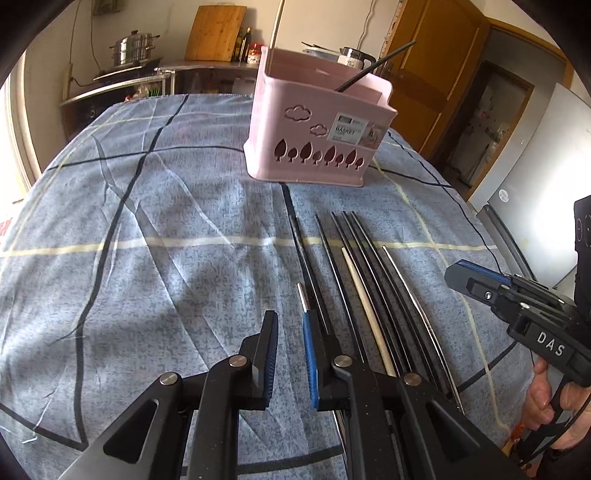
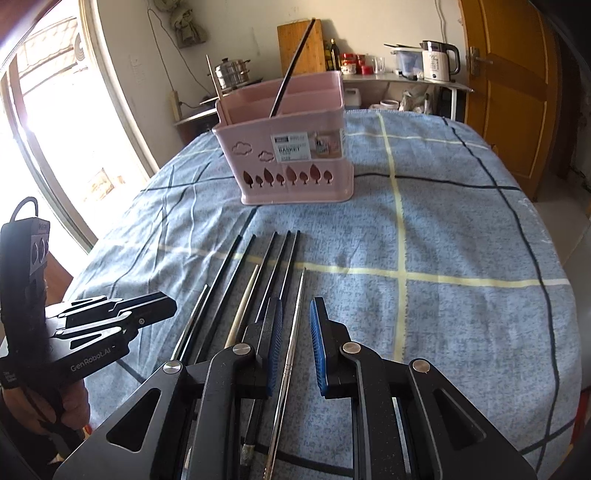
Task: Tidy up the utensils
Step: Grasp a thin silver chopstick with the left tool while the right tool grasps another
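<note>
Several chopsticks lie side by side on the blue checked cloth: black ones (image 1: pixel 354 258), a pale wooden one (image 1: pixel 364 306) and a silver metal one (image 2: pixel 291 343). A pink basket (image 1: pixel 317 122) stands beyond them, with one black chopstick (image 1: pixel 373 68) leaning in it; the right wrist view also shows a thin wooden stick (image 2: pixel 213 79) in it. My left gripper (image 1: pixel 290 325) is open just left of the row, above the cloth. My right gripper (image 2: pixel 295 321) is open, its fingers on either side of the silver chopstick. Each gripper shows in the other's view, the right (image 1: pixel 461 273) and the left (image 2: pixel 162 306).
The cloth-covered table (image 2: pixel 461 240) extends to the right and the left. Behind it a counter holds a steel pot (image 1: pixel 135 46), a cutting board (image 1: pixel 214 33), bottles and a kettle (image 2: pixel 439 61). A window is on the left, a wooden door (image 2: pixel 517 92) on the right.
</note>
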